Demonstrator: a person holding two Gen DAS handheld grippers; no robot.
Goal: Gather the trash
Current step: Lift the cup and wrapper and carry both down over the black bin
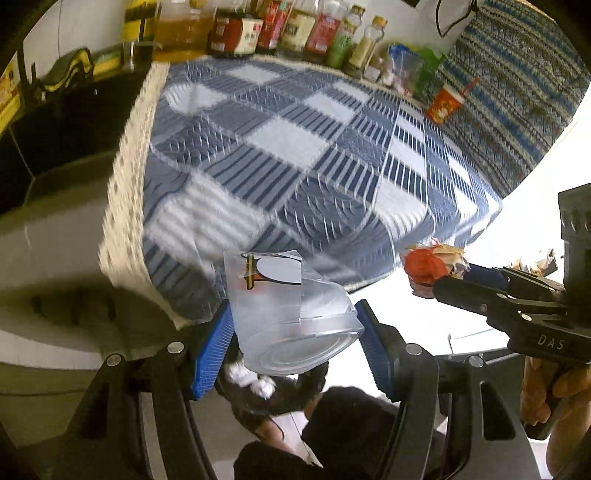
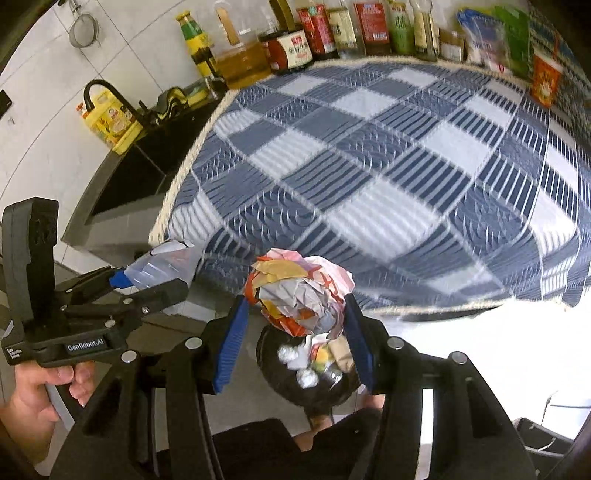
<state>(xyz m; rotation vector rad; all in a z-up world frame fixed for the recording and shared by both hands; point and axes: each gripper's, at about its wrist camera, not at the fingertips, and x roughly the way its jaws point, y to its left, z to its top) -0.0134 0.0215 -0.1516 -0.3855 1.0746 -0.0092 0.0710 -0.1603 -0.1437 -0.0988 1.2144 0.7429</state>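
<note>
My left gripper (image 1: 295, 328) is shut on a clear plastic cup (image 1: 291, 314) with a printed label, held on its side past the table's near edge. My right gripper (image 2: 295, 314) is shut on a crumpled paper wrapper ball (image 2: 299, 295), red, yellow and white. Both hang above a black-lined trash bin (image 2: 273, 376) on the floor that holds several crumpled scraps. In the left wrist view the right gripper (image 1: 428, 277) shows at the right with the wrapper (image 1: 424, 266). In the right wrist view the left gripper (image 2: 147, 280) shows at the left with the cup (image 2: 162, 266).
A table with a blue and white checked cloth (image 2: 388, 177) fills the far view. Bottles and jars (image 2: 317, 33) line its back edge, with a red paper cup (image 1: 445, 103) at the far right. A dark sink (image 2: 147, 155) with a faucet lies left. A person's legs (image 1: 351, 424) stand below.
</note>
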